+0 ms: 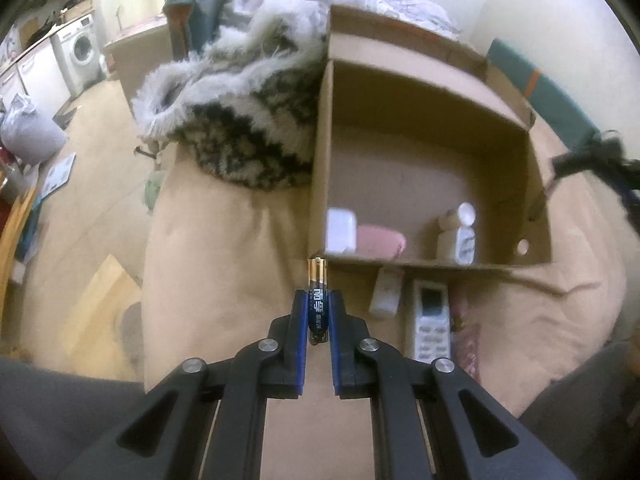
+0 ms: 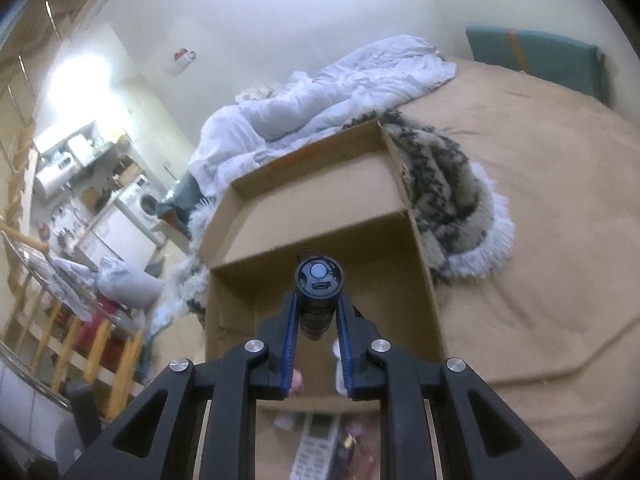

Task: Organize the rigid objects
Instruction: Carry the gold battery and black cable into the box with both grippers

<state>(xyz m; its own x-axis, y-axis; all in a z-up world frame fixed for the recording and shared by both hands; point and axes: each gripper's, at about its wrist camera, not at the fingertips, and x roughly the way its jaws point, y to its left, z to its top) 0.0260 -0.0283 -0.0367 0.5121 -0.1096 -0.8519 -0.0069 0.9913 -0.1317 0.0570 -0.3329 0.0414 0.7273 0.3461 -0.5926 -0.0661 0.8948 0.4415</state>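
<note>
My left gripper is shut on a blue and gold battery, held upright just before the near left corner of the open cardboard box. Inside the box lie a white case, a pink item and a white bottle. A white remote and a white block lie on the bed in front of the box. My right gripper is shut on a black cylindrical flashlight, held above the box.
The box sits on a tan bed cover. A black and white fluffy blanket and a white duvet lie beside the box. A washing machine and floor clutter are at the far left.
</note>
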